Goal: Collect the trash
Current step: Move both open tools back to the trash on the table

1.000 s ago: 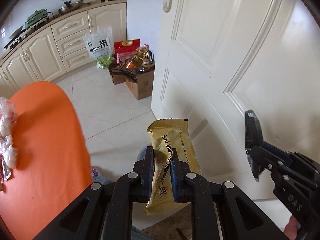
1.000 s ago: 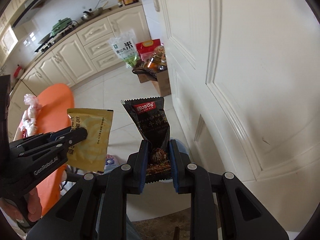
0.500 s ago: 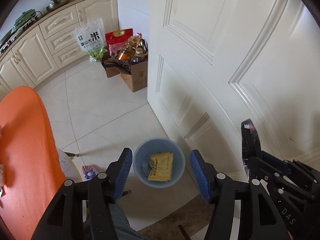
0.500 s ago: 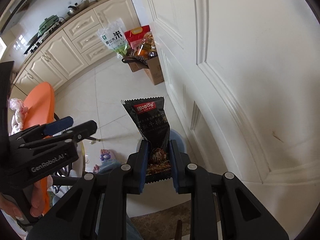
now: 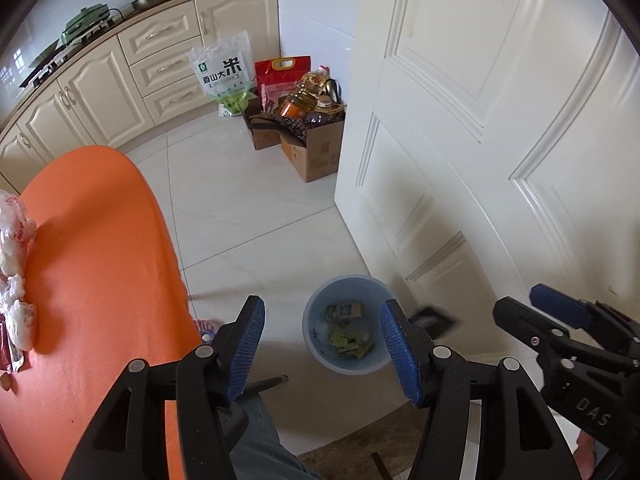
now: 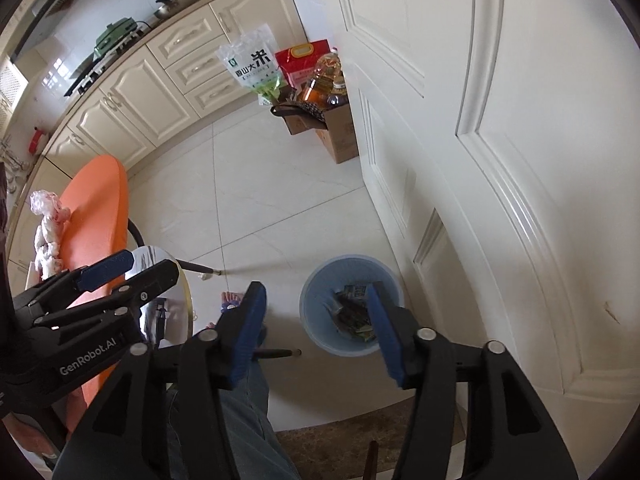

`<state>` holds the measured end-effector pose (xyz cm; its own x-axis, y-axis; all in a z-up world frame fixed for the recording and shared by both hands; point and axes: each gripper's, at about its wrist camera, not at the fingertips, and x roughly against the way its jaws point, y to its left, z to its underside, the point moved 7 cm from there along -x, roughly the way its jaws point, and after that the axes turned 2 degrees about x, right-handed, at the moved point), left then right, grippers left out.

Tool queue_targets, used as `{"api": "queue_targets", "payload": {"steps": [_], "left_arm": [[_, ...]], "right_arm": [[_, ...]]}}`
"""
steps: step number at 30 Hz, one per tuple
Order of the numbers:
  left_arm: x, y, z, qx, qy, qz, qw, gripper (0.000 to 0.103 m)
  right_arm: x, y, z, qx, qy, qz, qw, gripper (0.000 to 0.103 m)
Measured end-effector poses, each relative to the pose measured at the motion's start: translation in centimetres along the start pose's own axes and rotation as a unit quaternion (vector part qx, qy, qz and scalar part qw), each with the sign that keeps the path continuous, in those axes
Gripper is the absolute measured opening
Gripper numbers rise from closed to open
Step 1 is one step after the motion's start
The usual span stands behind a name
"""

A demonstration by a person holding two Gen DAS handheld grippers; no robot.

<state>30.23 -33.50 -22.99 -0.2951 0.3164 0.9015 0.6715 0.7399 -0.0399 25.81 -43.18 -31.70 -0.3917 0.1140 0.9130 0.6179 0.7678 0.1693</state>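
A light blue trash bin (image 5: 320, 320) stands on the white floor by the door; it also shows in the right wrist view (image 6: 316, 300). Several wrappers (image 5: 346, 332) lie inside it. A dark wrapper (image 5: 434, 319) is blurred in the air just right of the bin's rim. My left gripper (image 5: 322, 344) is open and empty above the bin. My right gripper (image 6: 314, 320) is open and empty above the bin too. The right gripper also shows in the left wrist view (image 5: 556, 316), and the left one in the right wrist view (image 6: 120, 272).
An orange table (image 5: 96, 264) with white crumpled bags (image 5: 14, 240) is at the left. A white door (image 5: 480, 140) is at the right. Cardboard boxes with oil bottles (image 5: 312, 136) and a rice bag (image 5: 222, 74) stand by cream cabinets (image 5: 120, 80). The person's leg (image 6: 240, 420) is below.
My left gripper let go of the yellow wrapper, which fell into the bin. My right gripper has now opened and released the dark wrapper. Both grippers stay above the bin.
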Motion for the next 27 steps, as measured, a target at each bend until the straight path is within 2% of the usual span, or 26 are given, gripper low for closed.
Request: {"api": "queue_targets", "payload": {"steps": [9, 20, 27], "left_arm": [[1.2, 0.6, 0.8, -0.002, 0.004, 0.007, 1.0000, 0.056], [5.7, 2.3, 2.7, 0.003, -0.017, 0.008, 0.9998, 0.056], [9.6, 5.0, 5.1, 0.023, -0.045, 0.002, 0.9987, 0.059]], "right_arm": [[0.8, 0.4, 0.6, -0.003, 0.005, 0.012, 1.000, 0.060], [3.3, 2.2, 0.9, 0.012, -0.015, 0.012, 1.000, 0.061], [5.6, 5.9, 1.8, 0.041, -0.037, 0.006, 0.998, 0.073]]}}
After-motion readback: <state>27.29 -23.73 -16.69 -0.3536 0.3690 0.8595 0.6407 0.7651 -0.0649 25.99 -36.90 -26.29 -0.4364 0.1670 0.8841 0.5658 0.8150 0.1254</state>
